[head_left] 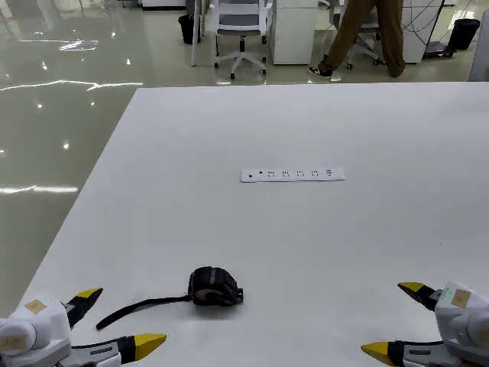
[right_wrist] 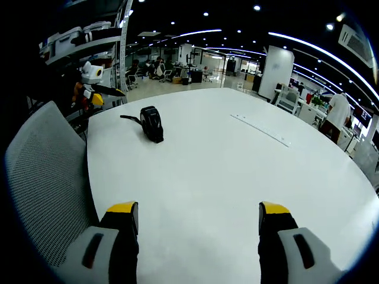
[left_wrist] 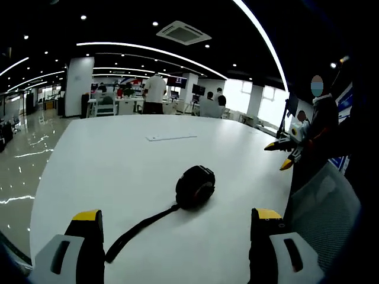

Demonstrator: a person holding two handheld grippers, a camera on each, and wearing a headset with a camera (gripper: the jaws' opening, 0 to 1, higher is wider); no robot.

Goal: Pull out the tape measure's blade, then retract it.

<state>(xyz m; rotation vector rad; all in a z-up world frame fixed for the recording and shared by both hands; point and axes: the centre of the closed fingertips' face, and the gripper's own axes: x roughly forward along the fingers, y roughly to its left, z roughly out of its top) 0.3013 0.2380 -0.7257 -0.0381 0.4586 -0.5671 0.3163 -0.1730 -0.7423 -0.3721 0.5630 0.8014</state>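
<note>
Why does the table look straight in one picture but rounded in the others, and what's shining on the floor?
Head view: table edges run straight, bright glare streaks the glossy floor. Both gripper views: fisheye lenses bow the table and the ceiling light strips into curves.

White table (head_left: pixel 321 245), tape measure (head_left: pixel 215 287), left tongs (head_left: pixel 122 316), right tongs (head_left: pixel 394 319), both spread
</note>
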